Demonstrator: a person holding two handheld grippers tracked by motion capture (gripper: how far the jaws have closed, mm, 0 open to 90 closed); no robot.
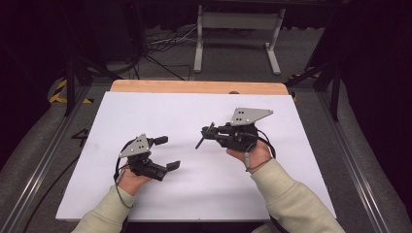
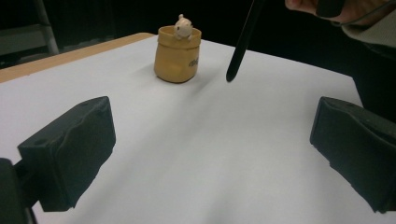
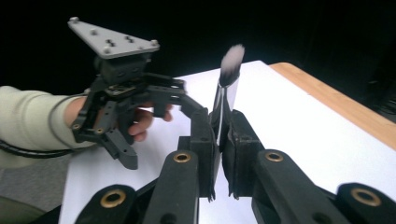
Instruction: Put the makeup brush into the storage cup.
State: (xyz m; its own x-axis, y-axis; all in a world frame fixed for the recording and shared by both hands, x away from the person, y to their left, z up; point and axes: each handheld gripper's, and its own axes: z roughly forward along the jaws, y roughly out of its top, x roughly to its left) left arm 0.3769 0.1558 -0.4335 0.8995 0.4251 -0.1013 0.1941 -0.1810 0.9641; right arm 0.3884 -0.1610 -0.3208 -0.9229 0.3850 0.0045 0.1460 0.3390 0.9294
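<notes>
Evenly lit white table [image 1: 194,111] against dark surroundings. Soft shadows only. Slightly blurred brush tip [image 3: 232,57], near jaws unsharp.

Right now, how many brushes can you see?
1. The brush is clamped upright in the right tool, bristles up, above the white table. Others may lie out of sight.

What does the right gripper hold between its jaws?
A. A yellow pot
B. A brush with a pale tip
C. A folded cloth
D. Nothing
B: in the right gripper view, the right gripper has its jaws shut on a brush, whose pale bristle tip rises above them.
</notes>
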